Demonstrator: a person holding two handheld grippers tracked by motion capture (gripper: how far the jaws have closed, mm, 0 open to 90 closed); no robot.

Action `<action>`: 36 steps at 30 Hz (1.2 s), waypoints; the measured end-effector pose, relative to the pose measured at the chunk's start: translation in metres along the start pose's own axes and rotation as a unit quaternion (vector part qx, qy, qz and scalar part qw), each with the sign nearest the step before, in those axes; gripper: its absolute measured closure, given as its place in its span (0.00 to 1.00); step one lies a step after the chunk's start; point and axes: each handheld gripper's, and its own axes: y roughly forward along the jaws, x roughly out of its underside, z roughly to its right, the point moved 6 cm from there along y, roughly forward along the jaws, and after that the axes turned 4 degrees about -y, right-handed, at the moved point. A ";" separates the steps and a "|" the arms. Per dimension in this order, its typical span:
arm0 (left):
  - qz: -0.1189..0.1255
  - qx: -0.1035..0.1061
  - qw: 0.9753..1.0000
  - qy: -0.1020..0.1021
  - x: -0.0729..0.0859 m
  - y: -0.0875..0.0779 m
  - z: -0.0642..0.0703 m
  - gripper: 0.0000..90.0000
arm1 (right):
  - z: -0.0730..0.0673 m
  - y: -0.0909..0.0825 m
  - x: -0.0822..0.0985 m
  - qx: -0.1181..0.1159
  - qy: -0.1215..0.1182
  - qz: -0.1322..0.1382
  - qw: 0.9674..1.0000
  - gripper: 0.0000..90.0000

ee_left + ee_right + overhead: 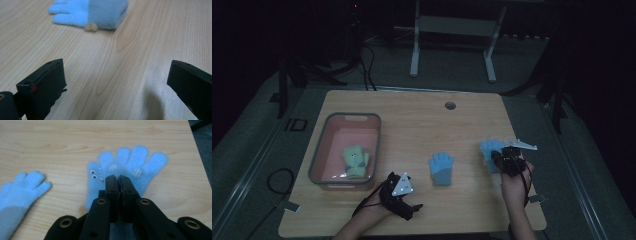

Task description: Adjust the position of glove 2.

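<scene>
Dim surroundings ring a pale wooden table (pixel 412 120), lit only over its top. At the right, the right gripper (pixel 507 154) has its jaws pressed together on the cuff end of a light blue glove (pixel 130 162), whose fingers spread away toward the far edge, with small eyes and striped buttons on its face. A second blue glove with a grey cuff (pixel 441 169) lies flat near the table's middle, well apart from the first. The left gripper (pixel 403 192) sits near the front edge, its jaws wide apart over bare wood. At the left stands a pink bin (pixel 319 150) holding a yellow-green glove (pixel 355 161).
</scene>
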 end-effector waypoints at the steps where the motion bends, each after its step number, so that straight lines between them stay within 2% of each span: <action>1: 0.000 0.000 1.000 0.000 0.000 0.000 0.000 0.02 | 0.000 -0.001 0.002 0.005 0.006 0.002 1.000 0.96; 7: 0.001 0.001 1.000 -0.001 0.000 0.000 0.000 0.02 | -0.007 -0.001 0.022 -0.010 0.046 -0.008 0.999 0.96; 8: 0.000 0.001 1.000 0.000 0.000 0.000 0.000 0.02 | -0.007 -0.001 0.022 -0.010 0.046 -0.008 0.999 0.96; 9: 0.000 0.001 1.000 0.002 0.000 0.000 0.000 0.02 | -0.012 0.002 0.030 -0.016 0.049 -0.017 0.999 0.96; 14: 0.000 -0.001 1.000 0.002 0.000 0.000 0.001 0.02 | -0.019 0.009 0.043 -0.012 0.046 -0.027 0.999 0.96; 19: -0.001 0.001 1.000 0.002 0.000 0.000 0.000 0.02 | -0.023 0.021 0.051 -0.005 0.035 -0.036 0.999 0.92; 23: -0.003 0.001 1.000 0.006 0.001 0.000 0.001 0.02 | -0.024 0.026 0.055 -0.013 0.027 -0.044 0.999 0.84; 27: -0.001 0.002 1.000 0.005 0.000 0.000 0.001 0.02 | -0.027 0.025 0.053 -0.007 0.008 -0.044 0.999 0.72; 33: -0.002 0.003 1.000 0.007 0.001 0.000 0.002 0.02 | -0.026 0.016 0.044 -0.023 0.002 -0.032 0.999 0.70; 34: -0.002 0.004 1.000 0.007 0.001 0.000 0.002 0.02 | -0.025 0.014 0.041 -0.031 -0.006 -0.027 0.999 0.70; 35: -0.002 0.005 1.000 0.007 0.001 0.000 0.002 0.02 | -0.020 0.011 0.036 -0.028 -0.027 -0.029 0.999 0.70; 36: -0.002 0.006 1.000 0.009 0.001 0.000 0.002 0.02 | -0.018 0.009 0.035 -0.032 -0.034 -0.025 0.999 0.70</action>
